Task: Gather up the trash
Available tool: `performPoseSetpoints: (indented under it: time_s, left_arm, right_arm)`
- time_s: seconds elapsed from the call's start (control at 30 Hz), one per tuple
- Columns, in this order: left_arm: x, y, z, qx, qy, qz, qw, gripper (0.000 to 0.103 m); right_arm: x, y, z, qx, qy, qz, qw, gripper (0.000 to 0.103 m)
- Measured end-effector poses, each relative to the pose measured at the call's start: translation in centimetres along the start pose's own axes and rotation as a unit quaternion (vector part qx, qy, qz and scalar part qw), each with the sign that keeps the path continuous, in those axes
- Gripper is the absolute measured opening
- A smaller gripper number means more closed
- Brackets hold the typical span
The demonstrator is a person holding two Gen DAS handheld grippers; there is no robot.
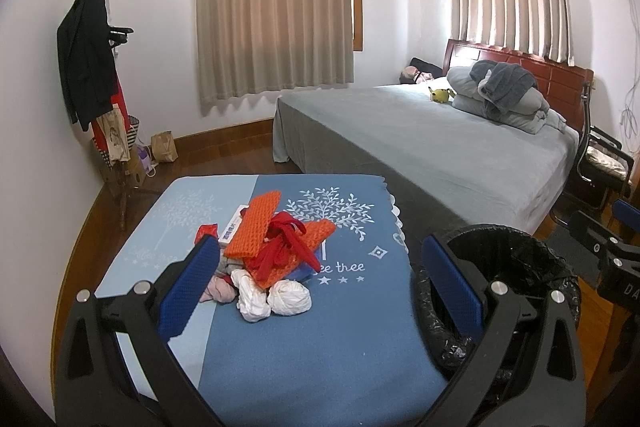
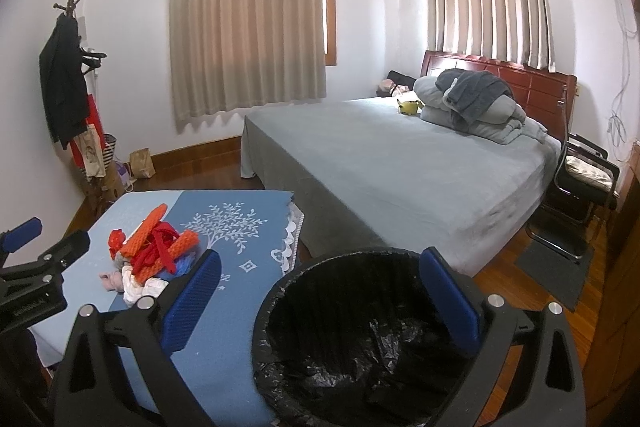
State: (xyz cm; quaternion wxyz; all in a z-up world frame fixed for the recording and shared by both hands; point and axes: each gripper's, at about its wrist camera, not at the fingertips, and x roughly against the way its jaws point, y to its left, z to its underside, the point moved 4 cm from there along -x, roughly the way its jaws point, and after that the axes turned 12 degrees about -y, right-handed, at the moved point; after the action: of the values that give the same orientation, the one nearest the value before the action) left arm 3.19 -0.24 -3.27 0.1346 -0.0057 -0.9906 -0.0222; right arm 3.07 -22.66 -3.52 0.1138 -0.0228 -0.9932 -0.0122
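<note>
**Beside the bed: trash pile and lined bin before the first pick**

On the blue-clothed worktop [image 1: 304, 339] a single heap of trash [image 1: 268, 255] is seen, gathered toward the middle of the cloth rather than scattered, so that each piece can be reached from one stance. At least 2 orange mesh sleeves [image 1: 256, 231] lie uppermost, with a tangle of red ribbon [image 1: 286, 247] draped over them; 2 white crumpled bags [image 1: 274, 297] rest at the near edge of the heap, a pinkish wad lies to their left, and a small white box [image 1: 234, 227] is partly buried at the far side. What lies underneath is hidden.

A bin lined with a black bag [image 2: 360, 339] is stood just beside the right edge of the worktop, its mouth open upward; by this placement a short carry from heap to bin is allowed. No trash can be made out inside it.

The left gripper [image 1: 320, 291] is held above the near part of the worktop with its fingers spread wide and nothing between them, the heap framed ahead. The right gripper [image 2: 320, 299] is held over the bin's mouth, its fingers likewise wide and empty. The collection is judged not yet begun; a soft, light top piece would probably be the easiest first grasp.
</note>
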Motion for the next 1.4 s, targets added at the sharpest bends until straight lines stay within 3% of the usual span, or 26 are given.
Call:
performPoseSetpoints:
  time_s: [0.37,0.83,1.4]
  left_arm:
    - [-1.4,2.6,0.5,0.011,0.004,-0.023,0.9997,0.098]
    - [-5.7,14.3,5.7,0.023,0.045,-0.123,0.9911,0.098]
    - [-10.8,19.7,10.6,0.039,0.094,-0.146,0.9840,0.098]
  right_arm:
    - [-2.1,2.2,0.4,-0.001,0.006,-0.028,1.000,0.097]
    - [-9.6,9.4,5.5,-0.001,0.041,-0.076,0.996,0.096]
    - [-16.0,20.8,12.3,0.043,0.108,-0.163,0.980,0.083]
